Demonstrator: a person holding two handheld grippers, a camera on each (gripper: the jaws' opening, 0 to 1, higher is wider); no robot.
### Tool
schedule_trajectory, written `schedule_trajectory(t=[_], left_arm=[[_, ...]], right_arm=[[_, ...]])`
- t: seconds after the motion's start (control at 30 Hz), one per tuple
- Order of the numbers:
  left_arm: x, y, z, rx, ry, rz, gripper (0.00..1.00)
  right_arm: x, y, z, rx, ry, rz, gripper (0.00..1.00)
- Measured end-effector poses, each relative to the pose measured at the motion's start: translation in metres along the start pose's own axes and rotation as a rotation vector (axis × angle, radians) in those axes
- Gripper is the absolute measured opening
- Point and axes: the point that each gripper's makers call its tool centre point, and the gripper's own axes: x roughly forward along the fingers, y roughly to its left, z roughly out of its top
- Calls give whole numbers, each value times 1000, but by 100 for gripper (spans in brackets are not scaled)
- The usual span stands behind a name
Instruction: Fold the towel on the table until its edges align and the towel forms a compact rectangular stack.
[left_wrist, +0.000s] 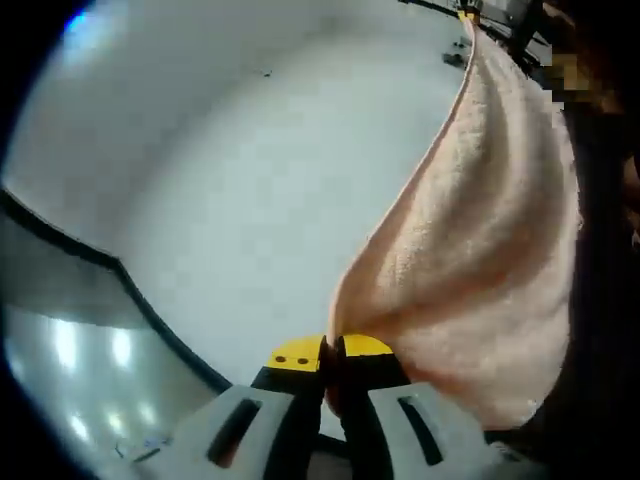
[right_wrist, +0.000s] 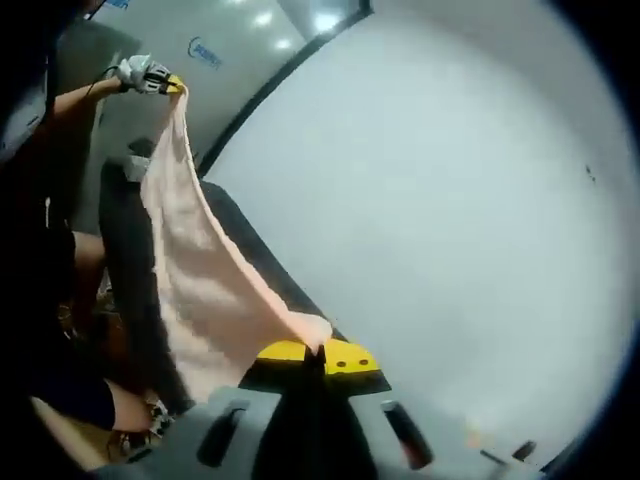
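While both tongs (left_wrist: 332, 352) (right_wrist: 314, 356) pinch towel (left_wrist: 490, 260) corners, table (left_wrist: 250, 170) lies bare.

Peach-pink towel (left_wrist: 490, 250) between my yellow-tipped grey jaws, over a plain white desk (left_wrist: 250, 170) with a black edge

The towel's (left_wrist: 480, 240) pinched corner is hidden between the fingers (left_wrist: 298, 356), its lower edge lost in dark.
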Motion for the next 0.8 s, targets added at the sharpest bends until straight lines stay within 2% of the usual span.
schedule_trajectory(t=[0.1,0.17,0.23,0.37,0.47,0.53,0.6,0.67,0.73,0.8], left_arm=[[17,-12,-11,-15,36,-87,2],[33,-38,-26,-25,68,-185,2],[56,-71,-51,-2,128,-266,2],[97,-113,-87,-22,175,-333,2],[133,-143,-112,-52,225,-373,2],[157,-171,-138,-62,299,-429,2],[177,-195,-156,-78,333,-459,2],[192,-220,-173,-105,380,-492,2],[200,-239,-184,-114,405,-519,2],[215,-252,-195,-124,416,-507,2]], right_arm=[[34,0,-16,45,48,67,1],[67,-1,-38,78,100,111,1],[100,6,-55,117,132,153,1],[182,14,-99,178,215,206,1],[240,28,-128,176,300,221,1],[280,26,-147,189,340,224,1],[309,32,-165,182,397,221,1],[335,32,-181,178,423,229,1],[351,41,-195,177,463,233,1],[371,46,-207,171,477,236,1]])
